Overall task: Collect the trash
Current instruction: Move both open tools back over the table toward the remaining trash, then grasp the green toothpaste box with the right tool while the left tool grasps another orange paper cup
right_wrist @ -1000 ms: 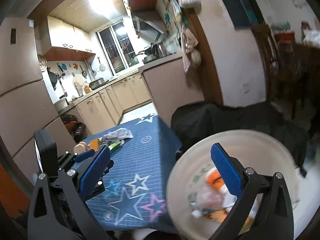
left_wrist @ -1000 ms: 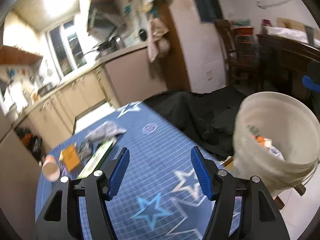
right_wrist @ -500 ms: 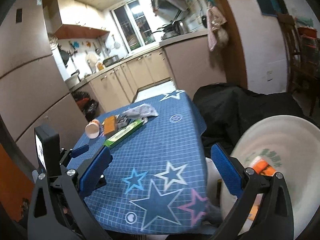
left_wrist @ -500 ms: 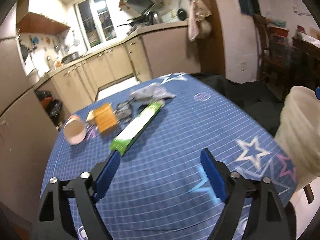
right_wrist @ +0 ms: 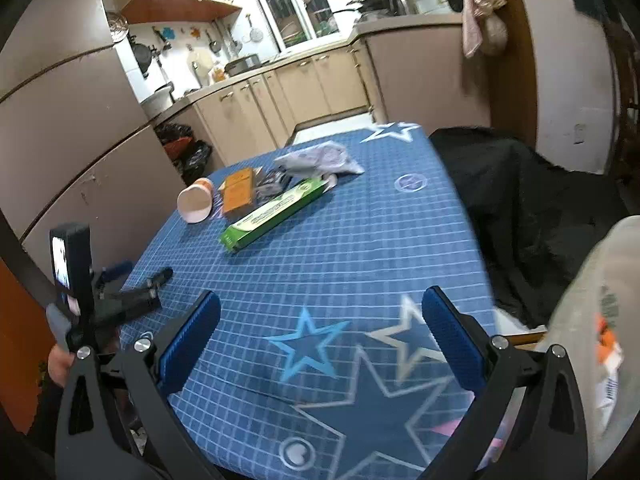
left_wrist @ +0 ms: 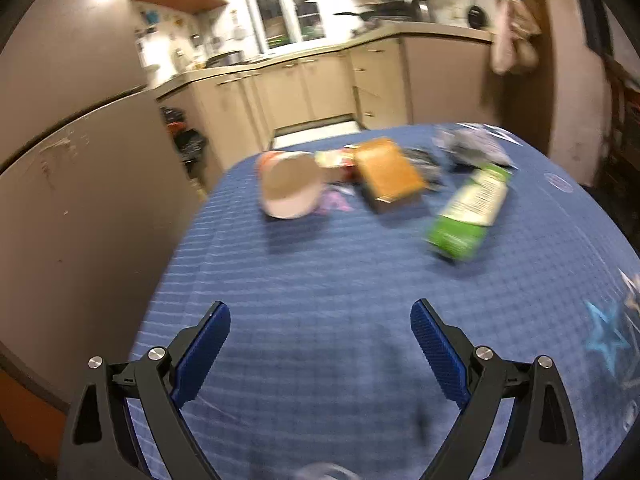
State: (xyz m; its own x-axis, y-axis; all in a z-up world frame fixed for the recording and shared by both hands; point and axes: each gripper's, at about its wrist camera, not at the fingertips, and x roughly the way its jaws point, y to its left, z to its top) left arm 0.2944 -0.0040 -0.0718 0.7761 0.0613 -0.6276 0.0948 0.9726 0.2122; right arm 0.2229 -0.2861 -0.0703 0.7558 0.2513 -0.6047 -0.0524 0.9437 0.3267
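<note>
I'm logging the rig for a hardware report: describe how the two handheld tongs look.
Both are alike. The left tongs have two black, angular plastic fingers with cut-out slots and silver screw heads, each tipped with a ribbed blue pad. The right tongs show the same black frame, silver screws and blue pads. In the right wrist view, the left unit carries an upright black device with a small lit screen.

left gripper (left_wrist: 320, 316): just opened wide, empty | right gripper (right_wrist: 320, 308): seemingly open, empty
</note>
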